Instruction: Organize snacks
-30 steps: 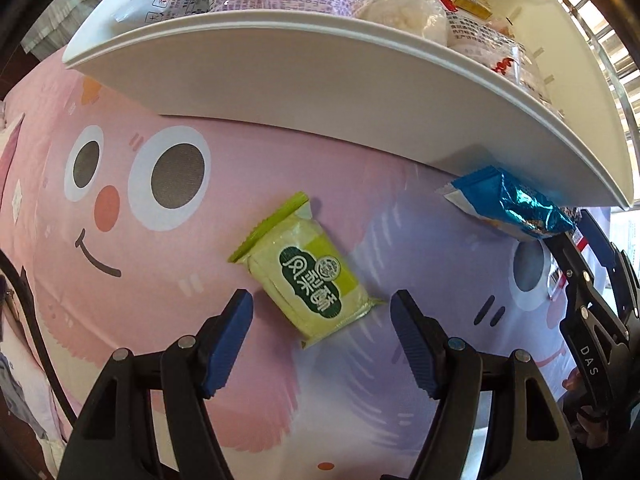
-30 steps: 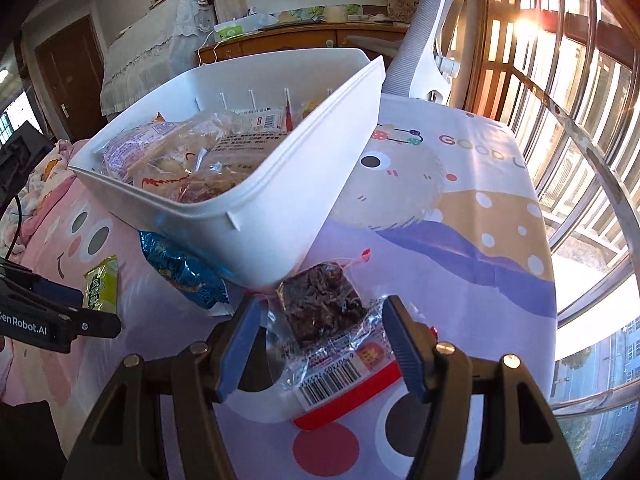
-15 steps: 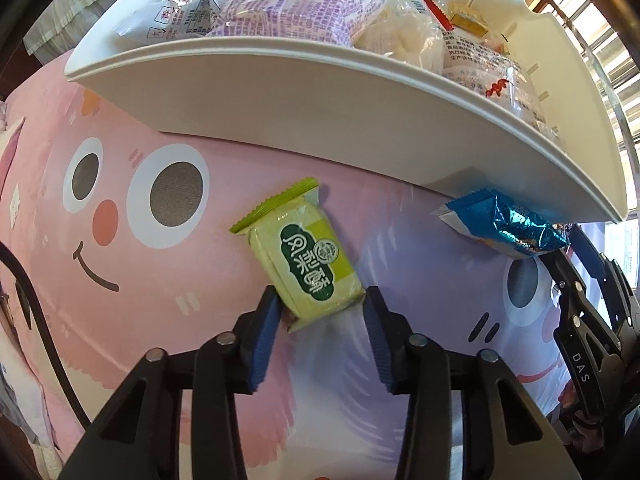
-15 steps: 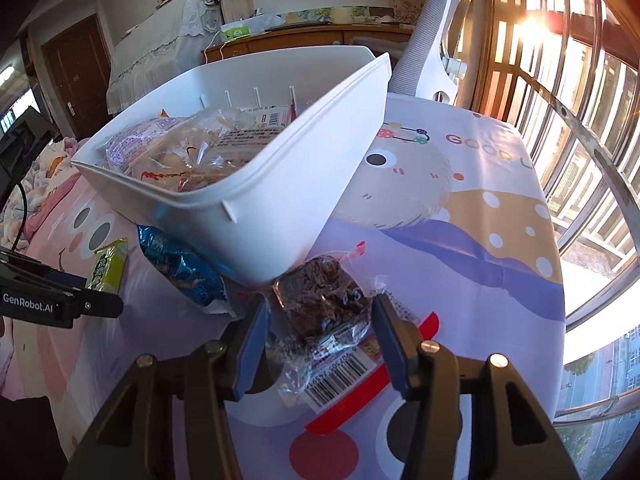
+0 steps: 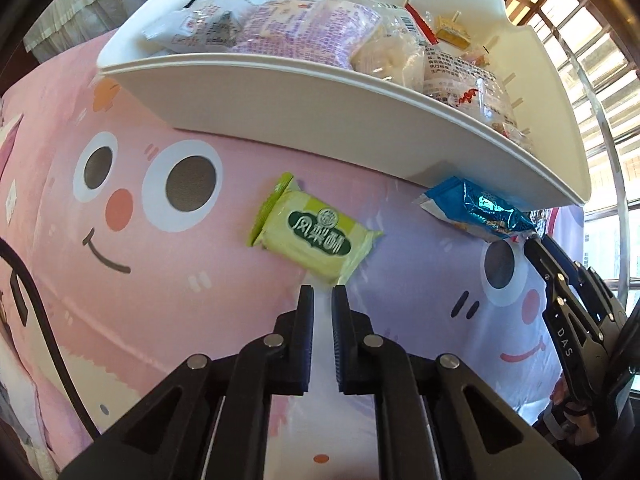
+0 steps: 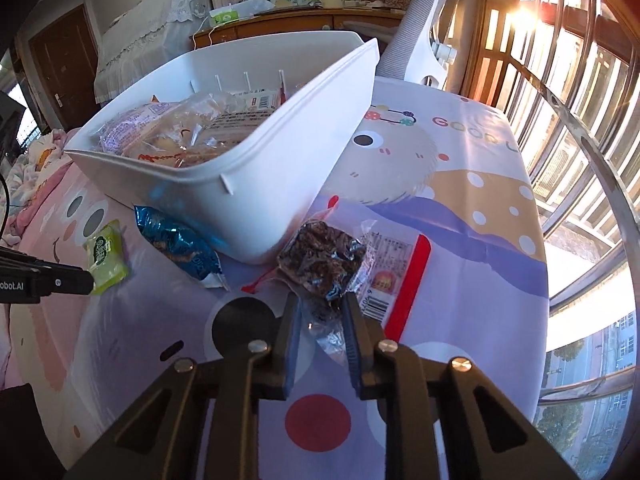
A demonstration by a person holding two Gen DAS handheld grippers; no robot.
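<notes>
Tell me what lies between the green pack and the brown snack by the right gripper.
A blue foil packet, beside the white bin; the right wrist view shows it.

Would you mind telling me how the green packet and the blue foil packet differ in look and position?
The green packet is smooth, matte and blocky; the blue foil packet is shiny and crinkled. The green packet sits clear of the white bin, its sealed edge pinched in the left claw; the blue foil packet lies ungripped, tucked against the bin's base. Both are sealed snacks outside the bin.
</notes>
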